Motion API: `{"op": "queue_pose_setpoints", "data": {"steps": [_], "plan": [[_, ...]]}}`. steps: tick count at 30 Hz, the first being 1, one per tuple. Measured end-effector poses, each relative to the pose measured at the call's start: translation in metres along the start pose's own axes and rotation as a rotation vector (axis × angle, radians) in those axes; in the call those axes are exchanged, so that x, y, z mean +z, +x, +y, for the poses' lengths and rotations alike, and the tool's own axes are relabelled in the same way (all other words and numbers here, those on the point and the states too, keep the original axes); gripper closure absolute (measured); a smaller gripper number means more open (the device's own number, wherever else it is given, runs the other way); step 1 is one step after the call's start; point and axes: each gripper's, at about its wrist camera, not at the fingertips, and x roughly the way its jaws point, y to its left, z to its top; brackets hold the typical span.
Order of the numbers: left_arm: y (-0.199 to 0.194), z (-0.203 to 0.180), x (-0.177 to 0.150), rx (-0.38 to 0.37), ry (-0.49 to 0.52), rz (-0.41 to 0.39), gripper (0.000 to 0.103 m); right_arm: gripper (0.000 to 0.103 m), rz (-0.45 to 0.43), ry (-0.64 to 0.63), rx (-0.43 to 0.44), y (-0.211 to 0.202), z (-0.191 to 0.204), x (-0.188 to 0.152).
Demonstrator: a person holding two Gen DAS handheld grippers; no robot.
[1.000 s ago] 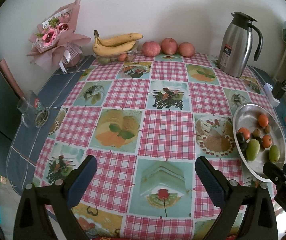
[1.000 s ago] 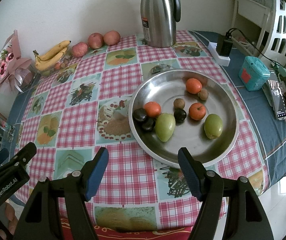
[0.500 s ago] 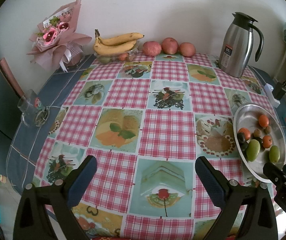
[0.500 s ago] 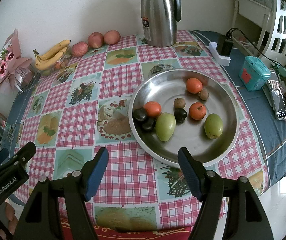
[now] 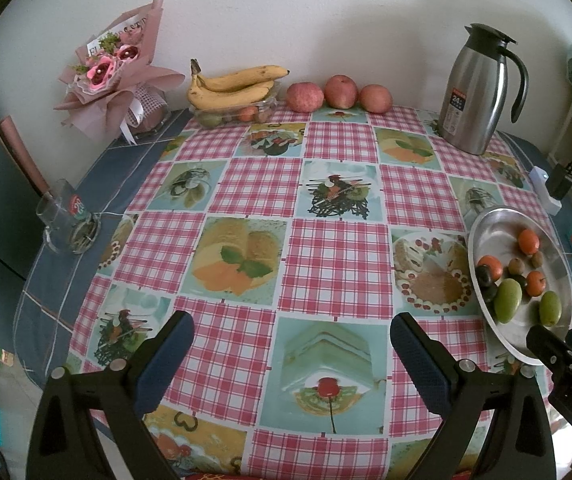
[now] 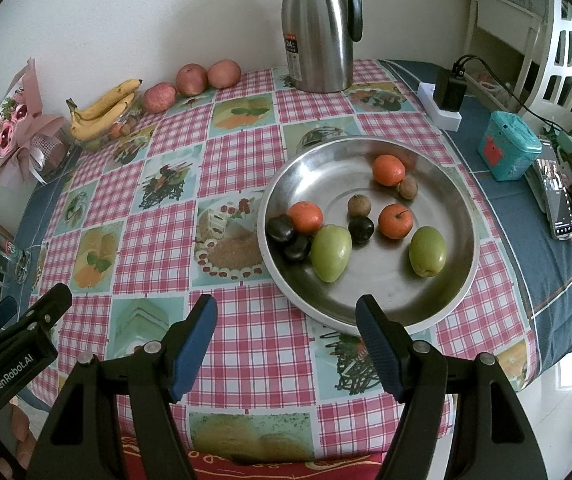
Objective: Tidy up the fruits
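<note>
A round steel plate sits on the right of the checked tablecloth. It holds two green fruits, orange fruits, dark plums and small brown fruits. Bananas rest on a clear tray of small fruits by the far wall, with three red apples beside them. My right gripper is open above the table just in front of the plate, holding nothing. My left gripper is open and empty over the near middle of the cloth.
A steel jug stands at the back. A pink bouquet leans at the far left, and a glass mug stands at the left edge. A teal box, a charger and a phone lie to the right.
</note>
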Motion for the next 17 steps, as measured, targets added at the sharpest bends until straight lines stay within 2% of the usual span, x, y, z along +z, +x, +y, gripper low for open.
{"op": "queue_pose_setpoints", "data": {"steps": [17], "plan": [[-0.0051,-0.0054,0.0000,0.021,0.038,-0.027,0.003,0.030,0.009,0.001,0.003,0.0018,0.0001,0.0002]]}}
